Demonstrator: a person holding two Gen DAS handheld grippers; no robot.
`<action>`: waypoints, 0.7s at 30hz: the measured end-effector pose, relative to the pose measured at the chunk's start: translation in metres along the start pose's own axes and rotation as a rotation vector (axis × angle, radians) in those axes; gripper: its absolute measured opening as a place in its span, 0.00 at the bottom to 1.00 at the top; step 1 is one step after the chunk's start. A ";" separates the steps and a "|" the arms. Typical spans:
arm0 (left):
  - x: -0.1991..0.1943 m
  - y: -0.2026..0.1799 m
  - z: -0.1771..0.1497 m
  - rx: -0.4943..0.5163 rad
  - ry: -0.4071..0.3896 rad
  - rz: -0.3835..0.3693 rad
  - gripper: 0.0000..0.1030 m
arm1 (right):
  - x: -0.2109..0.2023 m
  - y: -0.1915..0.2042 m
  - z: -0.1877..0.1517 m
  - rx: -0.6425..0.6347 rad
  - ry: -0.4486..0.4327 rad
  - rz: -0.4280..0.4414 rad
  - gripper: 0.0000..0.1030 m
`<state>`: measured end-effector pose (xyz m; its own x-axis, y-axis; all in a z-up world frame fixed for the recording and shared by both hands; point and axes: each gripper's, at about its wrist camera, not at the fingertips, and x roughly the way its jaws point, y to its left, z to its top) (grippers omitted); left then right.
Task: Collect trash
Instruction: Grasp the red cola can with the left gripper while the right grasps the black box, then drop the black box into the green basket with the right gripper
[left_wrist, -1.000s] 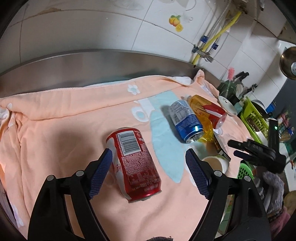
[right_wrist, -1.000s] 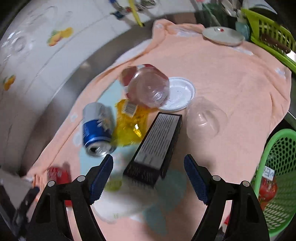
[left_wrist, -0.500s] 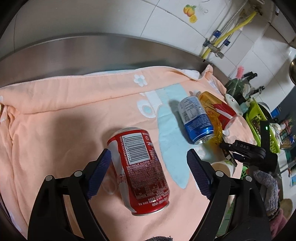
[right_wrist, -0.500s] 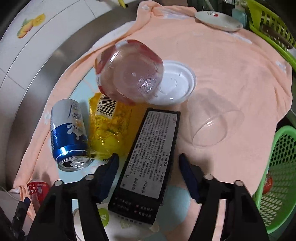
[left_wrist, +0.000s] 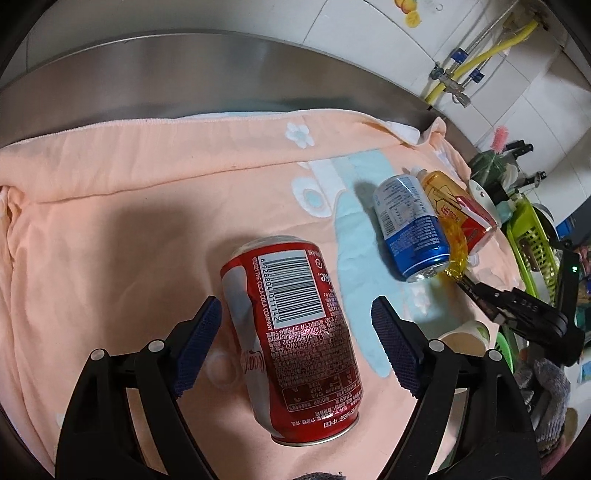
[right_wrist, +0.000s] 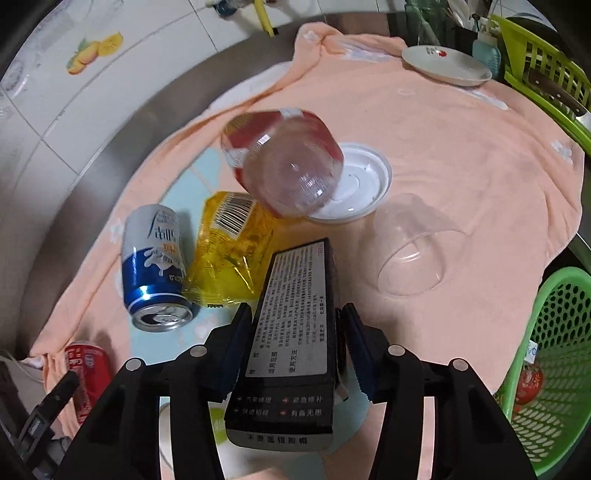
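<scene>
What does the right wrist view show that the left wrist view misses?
Only the right wrist view: the right gripper, whose jaws have just been closing, clamps the black box; also a clear cup, a white lid and a green basket.
Only the left wrist view: the open left gripper straddles the red can.
Both: the blue can and the yellow pouch.

two cans (right_wrist: 157, 269), one black box (right_wrist: 295, 332), two green baskets (right_wrist: 554, 350)
</scene>
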<state>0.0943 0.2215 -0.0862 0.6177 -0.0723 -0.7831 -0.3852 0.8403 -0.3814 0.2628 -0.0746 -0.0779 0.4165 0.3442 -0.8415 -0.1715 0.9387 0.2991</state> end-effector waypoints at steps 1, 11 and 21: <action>0.001 -0.001 -0.001 0.006 0.003 -0.002 0.74 | -0.003 0.000 0.000 -0.005 -0.008 0.002 0.47; 0.009 -0.006 -0.007 0.016 0.030 0.005 0.65 | -0.033 -0.005 -0.009 0.010 -0.068 0.099 0.46; 0.009 -0.012 -0.011 0.063 0.030 0.020 0.64 | -0.030 -0.014 -0.018 0.026 -0.061 0.136 0.46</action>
<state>0.0974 0.2050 -0.0941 0.5887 -0.0701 -0.8053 -0.3533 0.8737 -0.3344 0.2360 -0.0983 -0.0647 0.4448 0.4683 -0.7634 -0.2075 0.8831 0.4208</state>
